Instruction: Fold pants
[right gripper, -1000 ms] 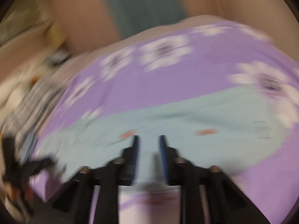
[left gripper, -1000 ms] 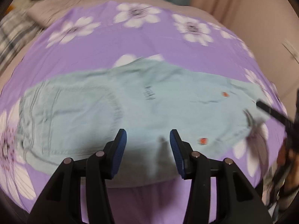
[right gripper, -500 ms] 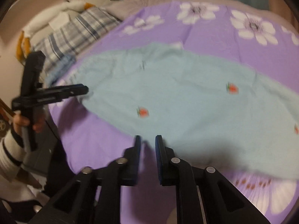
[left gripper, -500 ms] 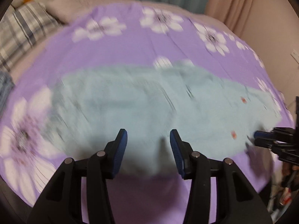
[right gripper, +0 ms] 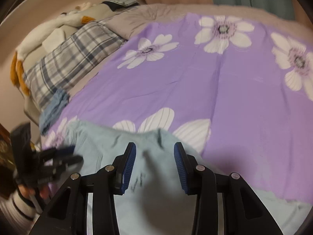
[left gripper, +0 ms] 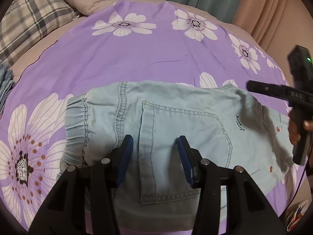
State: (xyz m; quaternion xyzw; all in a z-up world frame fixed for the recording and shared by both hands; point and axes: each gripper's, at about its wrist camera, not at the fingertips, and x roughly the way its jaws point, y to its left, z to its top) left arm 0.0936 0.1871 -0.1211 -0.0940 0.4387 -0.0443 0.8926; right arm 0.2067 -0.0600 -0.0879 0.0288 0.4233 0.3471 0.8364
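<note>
At the far left of the left wrist view, a plaid pillow [left gripper: 33, 21] is lying at the head of the bed, with a bunched blue cloth [left gripper: 5, 86] showing at the frame's edge below it. The purple flowered sheet [left gripper: 137, 54] is spreading across the bed, and the light blue pants [left gripper: 185, 125] are lying flat on its near part, elastic waistband to the left, back pocket facing up, legs running off to the right. The left gripper [left gripper: 155, 156] is hovering just over the pocket, its blue-padded fingers [left gripper: 125, 156] standing wide apart and gripping nothing. Further right, the right gripper [left gripper: 273, 91] is reaching in over the pant legs. In the right wrist view, its fingers [right gripper: 129, 166] are also standing wide, holding nothing, above the blurred pants [right gripper: 156, 195].
</note>
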